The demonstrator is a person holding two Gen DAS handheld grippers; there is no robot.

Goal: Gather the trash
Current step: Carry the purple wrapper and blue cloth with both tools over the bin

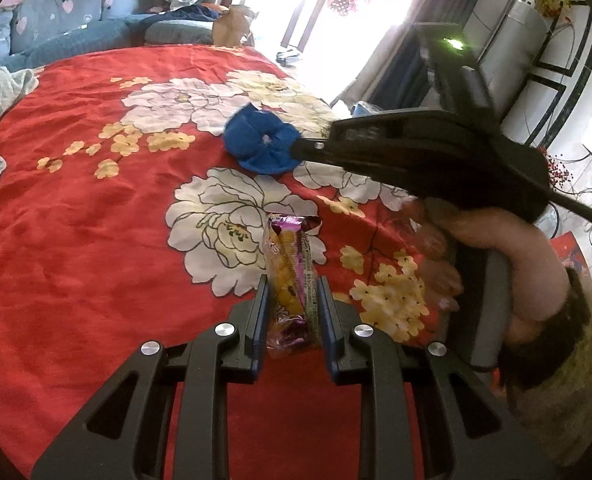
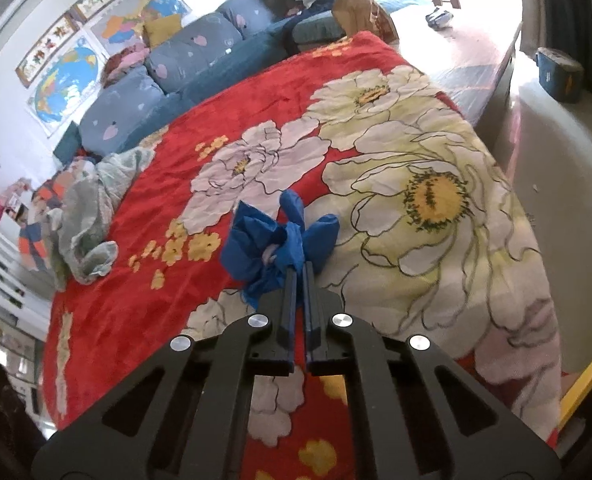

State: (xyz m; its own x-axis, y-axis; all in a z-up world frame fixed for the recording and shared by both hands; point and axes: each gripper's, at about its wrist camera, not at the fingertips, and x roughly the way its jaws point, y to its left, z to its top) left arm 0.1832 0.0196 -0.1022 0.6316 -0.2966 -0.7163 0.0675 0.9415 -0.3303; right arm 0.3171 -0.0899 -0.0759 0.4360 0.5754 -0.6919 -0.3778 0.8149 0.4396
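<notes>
On bed: right gripper jaws pinched on blue wad, soft, light; left gripper jaws hold snack wrapper mid-body, crinkly, slippery

A purple-and-yellow plastic snack wrapper stands lengthwise, pinched off the bed. A crumpled blue plastic glove lies bunched on the red floral bedspread.

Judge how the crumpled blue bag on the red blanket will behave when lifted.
The blue bag is probably floppy: it lies in loose folds. It looks thin and light, so it should rise easily from the blanket. The right gripper pinches only one fold, so the rest will likely dangle, and the smooth film may slip.
</notes>
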